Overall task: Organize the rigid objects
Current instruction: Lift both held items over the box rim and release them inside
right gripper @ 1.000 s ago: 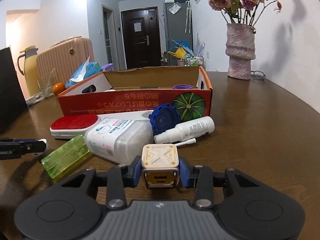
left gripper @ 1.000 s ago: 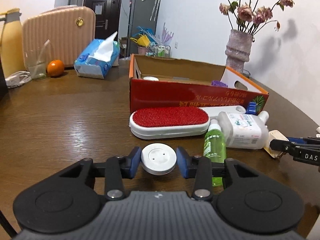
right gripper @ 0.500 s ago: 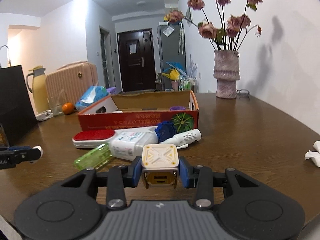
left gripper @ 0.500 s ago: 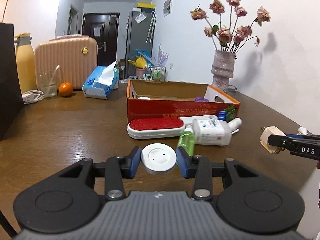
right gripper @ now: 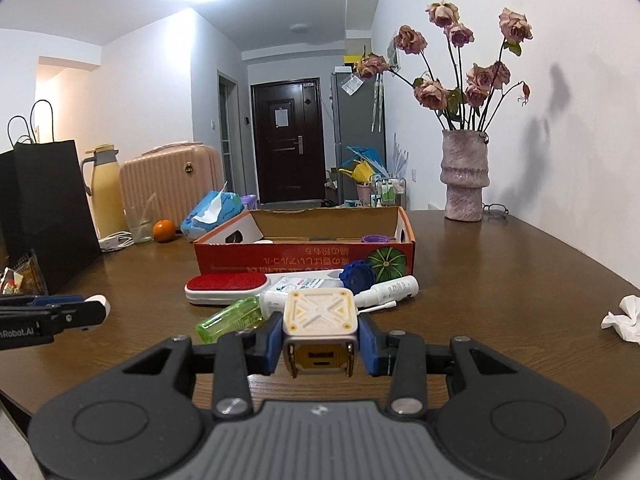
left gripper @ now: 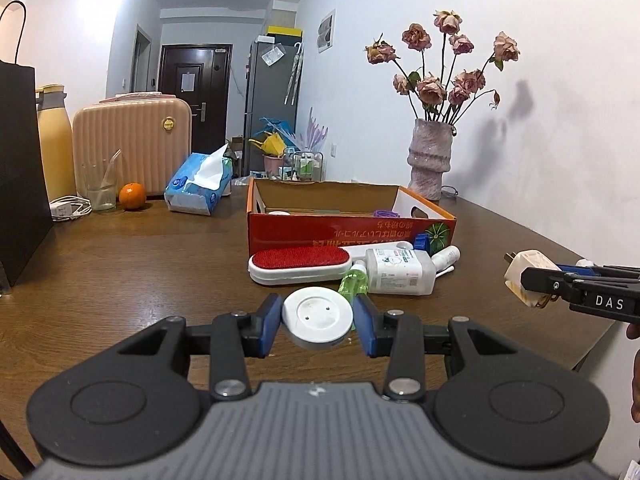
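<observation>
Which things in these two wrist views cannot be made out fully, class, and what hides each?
- Cardboard box contents: both views, near wall hides all but tops.
- Clear bottle: right wrist view, the held charger cube covers its middle.
- Green bottle: left wrist view, the held white disc hides its base.

"DAS" on right tool [left gripper: 532,280].

Box [right gripper: 304,260] contents mostly hidden by front wall; purple item [right gripper: 375,239] only partly seen.
</observation>
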